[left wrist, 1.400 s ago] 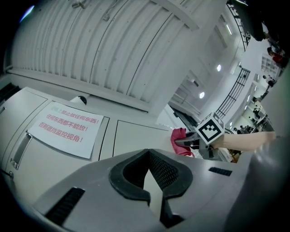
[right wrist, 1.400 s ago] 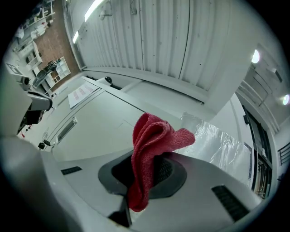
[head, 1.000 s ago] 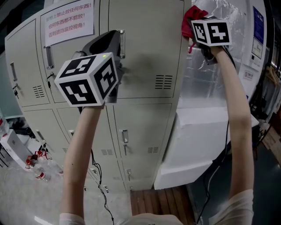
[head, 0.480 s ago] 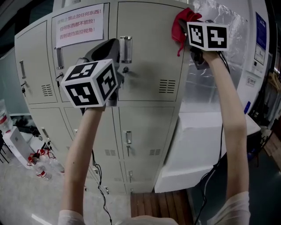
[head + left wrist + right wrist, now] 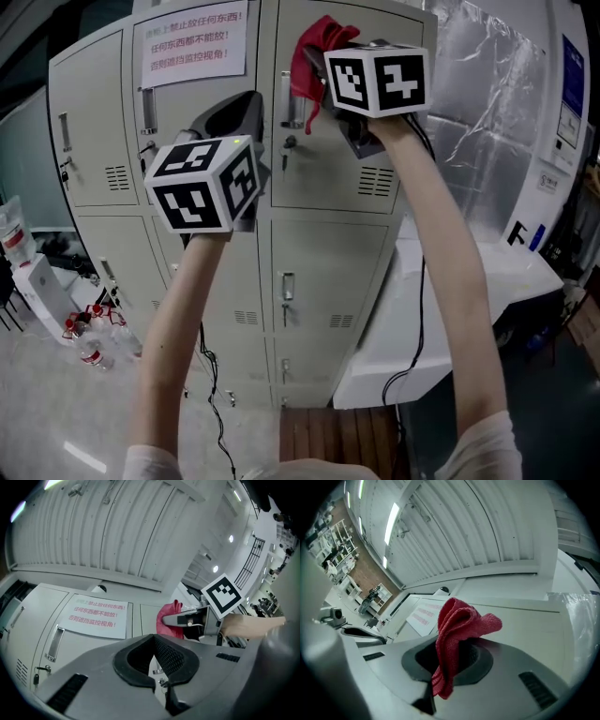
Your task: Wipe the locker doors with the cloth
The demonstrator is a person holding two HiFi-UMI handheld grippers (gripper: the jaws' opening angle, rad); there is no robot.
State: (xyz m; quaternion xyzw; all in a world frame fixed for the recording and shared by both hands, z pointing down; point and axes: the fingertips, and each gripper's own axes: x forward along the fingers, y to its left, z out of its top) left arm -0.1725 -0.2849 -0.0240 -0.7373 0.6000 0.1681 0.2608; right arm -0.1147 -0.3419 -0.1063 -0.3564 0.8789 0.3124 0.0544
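Observation:
Beige locker doors (image 5: 342, 150) fill the head view, one bearing a paper notice (image 5: 192, 42). My right gripper (image 5: 330, 58) is raised to the top of the upper right door, shut on a red cloth (image 5: 314, 45) that lies against the door just above its handle (image 5: 292, 101). In the right gripper view the red cloth (image 5: 457, 623) bunches up out of the closed jaws of the right gripper (image 5: 449, 663). My left gripper (image 5: 242, 105) hovers before the upper left door, lower and to the left. The left gripper (image 5: 160, 682) is shut and holds nothing; the cloth (image 5: 168, 618) shows beyond it.
A white block (image 5: 450, 309) stands right of the lockers with silver foil sheeting (image 5: 487, 103) behind it. Bottles (image 5: 89, 349) and a white box lie on the floor at left. Cables hang down by the lower doors. A wooden strip (image 5: 328, 433) lies at the locker's foot.
My right gripper has carried the red cloth leftward along the top of the upper right door, from its right edge to beside the handle. The left gripper has stayed roughly where it was.

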